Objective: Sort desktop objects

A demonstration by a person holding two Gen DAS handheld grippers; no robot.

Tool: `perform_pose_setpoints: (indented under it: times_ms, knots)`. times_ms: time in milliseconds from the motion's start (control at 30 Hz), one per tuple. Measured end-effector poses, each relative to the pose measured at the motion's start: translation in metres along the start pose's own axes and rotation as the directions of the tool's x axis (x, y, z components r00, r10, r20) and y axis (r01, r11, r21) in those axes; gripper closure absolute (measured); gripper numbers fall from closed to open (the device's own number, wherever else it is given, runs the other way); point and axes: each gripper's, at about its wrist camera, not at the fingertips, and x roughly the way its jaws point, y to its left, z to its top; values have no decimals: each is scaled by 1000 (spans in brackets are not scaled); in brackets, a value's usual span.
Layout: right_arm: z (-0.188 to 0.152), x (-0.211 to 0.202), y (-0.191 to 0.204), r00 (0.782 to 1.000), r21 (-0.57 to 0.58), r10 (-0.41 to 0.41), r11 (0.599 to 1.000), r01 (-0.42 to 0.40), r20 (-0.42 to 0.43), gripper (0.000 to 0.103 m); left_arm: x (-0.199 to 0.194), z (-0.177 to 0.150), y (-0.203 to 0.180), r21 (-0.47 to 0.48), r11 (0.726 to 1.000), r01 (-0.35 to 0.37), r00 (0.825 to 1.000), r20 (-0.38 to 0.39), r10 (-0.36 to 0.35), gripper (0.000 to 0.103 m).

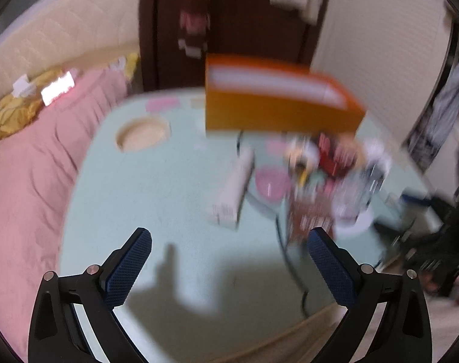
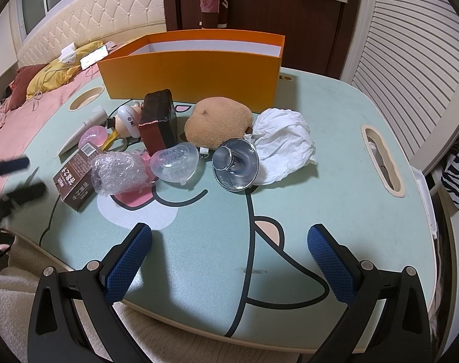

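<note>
Both grippers, left gripper and right gripper, hover with jaws spread wide, holding nothing. The clutter sits mid-counter before the orange box: plush toy, crumpled tissue, glass funnel. That funnel could roll or chip if nudged carelessly. The mint cartoon-printed counter stands beside a pink bed.
</note>
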Motion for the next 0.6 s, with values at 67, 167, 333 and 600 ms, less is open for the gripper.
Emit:
perform_pose_setpoints:
  times_ms: [67, 167, 333, 600]
  knots:
    - [0, 0, 0, 1000, -1, 1, 1000, -1, 0, 0, 0, 13, 3, 3, 1000, -17, 999, 29, 16, 0]
    - [0, 0, 1, 1000, -3, 2, 1000, -2, 1, 0, 15, 25, 2, 39, 999, -28, 1000, 11, 28, 3]
    - [0, 0, -1, 1000, -2, 3, 1000, -3, 4, 0, 43, 25, -6, 114, 993, -19, 998, -52, 25, 26]
    - [0, -1, 1, 1000, -4, 4, 1000, -4, 5, 0, 63, 13, -8, 127, 991, -43, 993, -100, 56, 45]
